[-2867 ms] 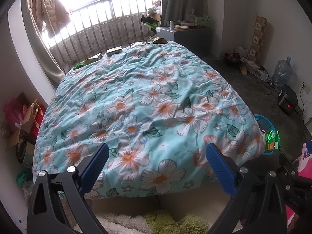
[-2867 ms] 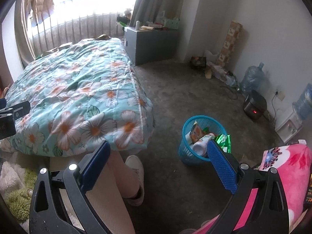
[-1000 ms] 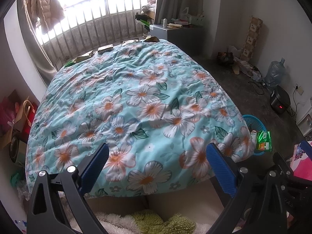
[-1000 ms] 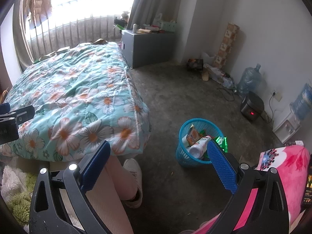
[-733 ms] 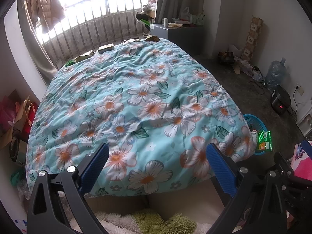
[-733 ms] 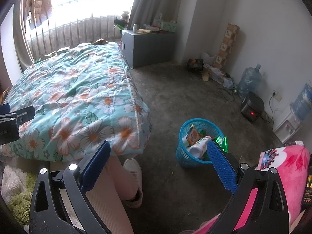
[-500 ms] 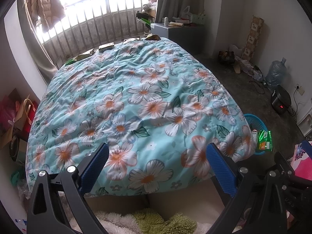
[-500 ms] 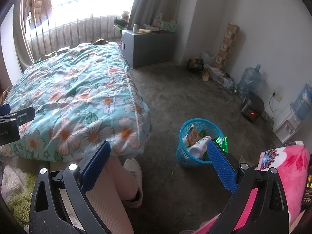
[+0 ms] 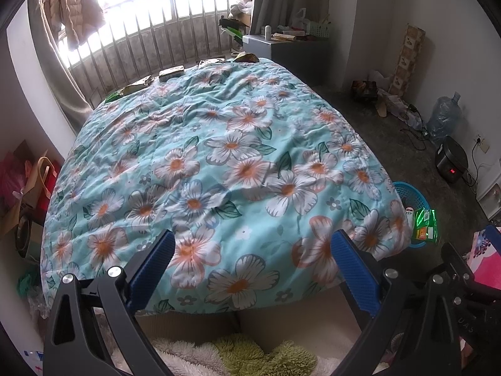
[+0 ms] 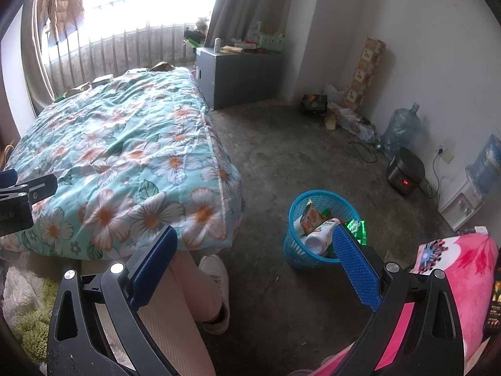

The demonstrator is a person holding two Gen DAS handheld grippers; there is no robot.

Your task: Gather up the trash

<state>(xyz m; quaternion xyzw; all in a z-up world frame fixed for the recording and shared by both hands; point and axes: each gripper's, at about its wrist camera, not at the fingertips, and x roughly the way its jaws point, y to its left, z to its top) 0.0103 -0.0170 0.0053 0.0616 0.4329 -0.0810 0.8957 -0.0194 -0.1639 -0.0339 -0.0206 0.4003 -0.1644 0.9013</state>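
Blue plastic basket (image 10: 316, 232) stood on the floor (image 10: 297, 144) beside the bed (image 10: 125, 163), already holding wrappers and a bottle (image 10: 322, 235). More wrappers (image 9: 170, 73) lay along the bed's far edge by the railing. Both the left tool (image 9: 250, 269) and right tool (image 10: 253, 269) hung apart, empty. Such packets looked light, crinkly and slippery; pinching a flat edge seemed best.

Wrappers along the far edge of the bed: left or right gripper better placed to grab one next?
Probably left. The left gripper is open and faces straight across the bed toward the wrappers. The right gripper, also open, points at the blue basket.
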